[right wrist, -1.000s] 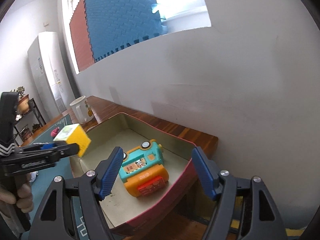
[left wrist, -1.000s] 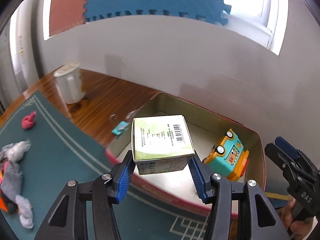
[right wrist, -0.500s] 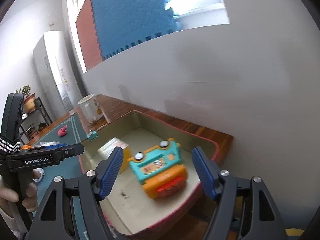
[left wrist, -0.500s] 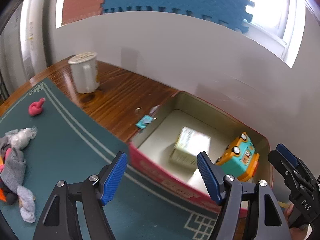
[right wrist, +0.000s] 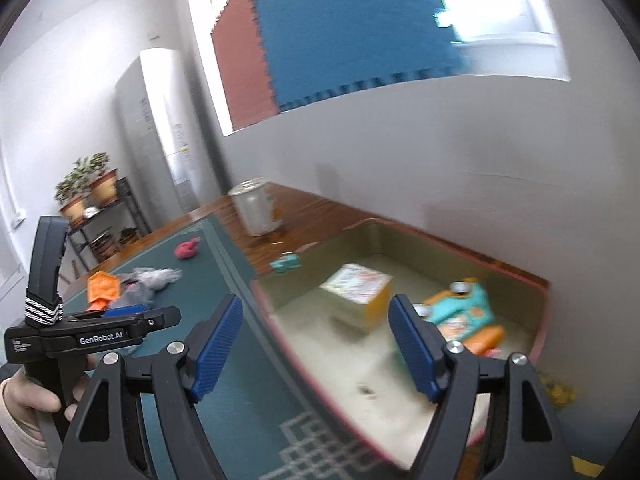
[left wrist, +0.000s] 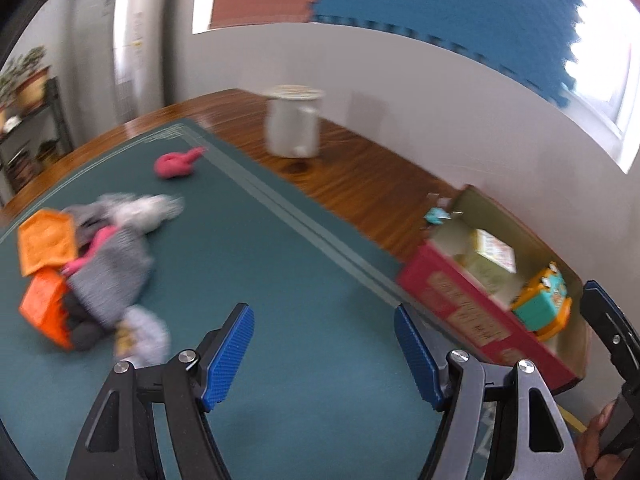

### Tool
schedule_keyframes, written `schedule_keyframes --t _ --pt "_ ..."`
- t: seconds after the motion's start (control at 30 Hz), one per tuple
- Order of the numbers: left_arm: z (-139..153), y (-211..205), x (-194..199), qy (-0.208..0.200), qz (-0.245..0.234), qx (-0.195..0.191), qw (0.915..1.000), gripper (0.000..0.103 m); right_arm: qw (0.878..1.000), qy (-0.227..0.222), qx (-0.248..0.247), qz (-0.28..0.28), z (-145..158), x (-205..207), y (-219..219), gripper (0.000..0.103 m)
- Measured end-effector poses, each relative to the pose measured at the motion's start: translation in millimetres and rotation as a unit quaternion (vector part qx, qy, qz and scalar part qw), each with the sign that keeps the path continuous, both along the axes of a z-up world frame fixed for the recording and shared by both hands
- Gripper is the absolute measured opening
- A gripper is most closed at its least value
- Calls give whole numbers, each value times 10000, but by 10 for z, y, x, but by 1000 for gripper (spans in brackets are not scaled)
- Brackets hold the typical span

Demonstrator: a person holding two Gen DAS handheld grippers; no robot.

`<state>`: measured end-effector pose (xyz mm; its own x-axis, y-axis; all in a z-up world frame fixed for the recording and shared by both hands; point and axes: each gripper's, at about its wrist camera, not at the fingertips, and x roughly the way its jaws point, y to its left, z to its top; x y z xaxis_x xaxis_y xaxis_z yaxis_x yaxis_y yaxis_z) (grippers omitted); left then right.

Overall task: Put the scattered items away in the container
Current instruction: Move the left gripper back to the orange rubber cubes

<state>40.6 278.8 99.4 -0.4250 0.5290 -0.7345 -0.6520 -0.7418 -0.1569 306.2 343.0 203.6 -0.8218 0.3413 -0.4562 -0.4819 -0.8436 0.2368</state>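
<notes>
The red-walled container [left wrist: 468,304] [right wrist: 516,276] sits at the table's right end with a small yellow-green box [left wrist: 490,254] [right wrist: 358,292] and a teal-and-orange toy car [left wrist: 542,302] [right wrist: 464,314] inside. My left gripper [left wrist: 324,354] hangs open and empty over the green mat, left of the container. My right gripper [right wrist: 316,346] is open and empty above the container's near-left corner. On the mat lie a grey cloth pile [left wrist: 116,256] [right wrist: 152,280], an orange piece [left wrist: 46,244] [right wrist: 102,288] and a pink item [left wrist: 176,164] [right wrist: 188,249].
A white mug [left wrist: 294,124] [right wrist: 256,208] stands on the bare wood by the wall. A small teal item [left wrist: 436,215] [right wrist: 285,263] lies just outside the container's far-left corner. A person's hand [right wrist: 28,394] holds the left gripper's handle.
The left gripper opened and dropped the box into the container, then swung left and back over the mat. The right gripper's view shifted left, staying open.
</notes>
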Motion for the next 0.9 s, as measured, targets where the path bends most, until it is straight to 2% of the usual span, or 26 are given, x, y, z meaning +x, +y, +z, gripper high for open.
schedule_keyframes --t 0.27,0.4,0.53,0.7,0.9 --pt "-43 -1039 -363 150 972 -24 9952 74 9964 -260 -154 791 -123 -538 -473 79" --pt "-146 -1609 -592 65 1560 -110 9877 74 9925 -468 -234 1106 -238 -775 -687 79" --pt "-314 -1960 -779 30 1866 -261 9821 74 9884 -660 -219 1353 -341 -996 -886 79" --pt "-534 -2051 -1020 195 1782 -546 9823 74 9839 -902 -204 1531 -476 -1207 -1072 79" --pt "-589 -1909 -1114 274 1396 -455 9888 74 9812 -1126 -245 1546 -614 -1319 -1109 79"
